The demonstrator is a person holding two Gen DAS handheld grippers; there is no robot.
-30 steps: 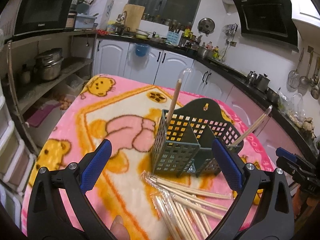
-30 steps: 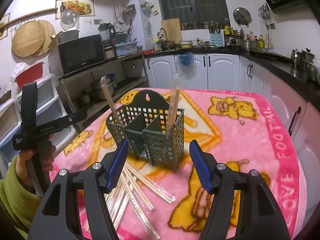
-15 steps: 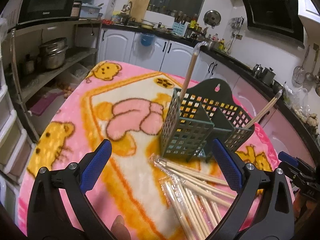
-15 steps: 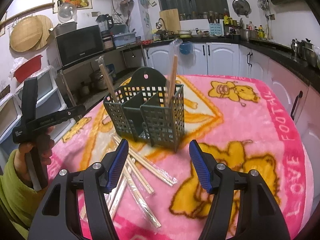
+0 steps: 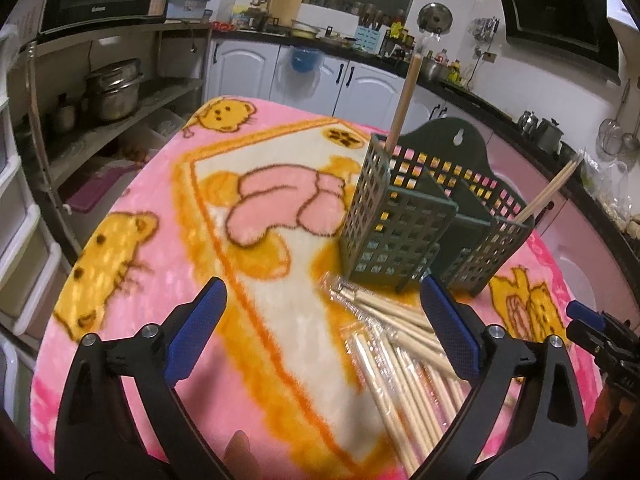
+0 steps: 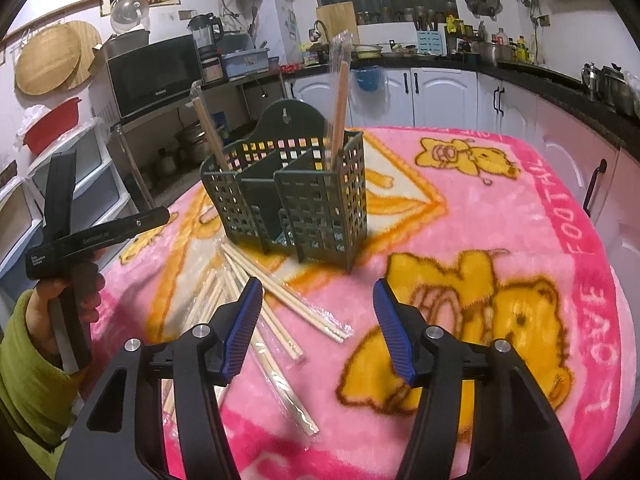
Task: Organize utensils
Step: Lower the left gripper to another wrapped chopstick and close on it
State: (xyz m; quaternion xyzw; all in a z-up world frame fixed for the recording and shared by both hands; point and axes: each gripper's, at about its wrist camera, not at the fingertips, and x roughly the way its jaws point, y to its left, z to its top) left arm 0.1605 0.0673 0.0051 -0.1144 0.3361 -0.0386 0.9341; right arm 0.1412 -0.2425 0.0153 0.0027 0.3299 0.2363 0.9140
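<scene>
Warm, dim indoor kitchen light with strong fisheye bending

Black vignette fills the corners; cabinets curve near the edges. The wrapped chopsticks look soft and blurred, their plastic catching faint glare, and the blanket shows soft shadows.

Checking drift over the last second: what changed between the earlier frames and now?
Both tongs, left and right, came down toward the loose wrapped chopsticks on the blanket. The right tongs' jaws are closing, nothing between them. Nothing grabbed or released. The caddy, its two upright pairs and the pile stayed put.
</scene>
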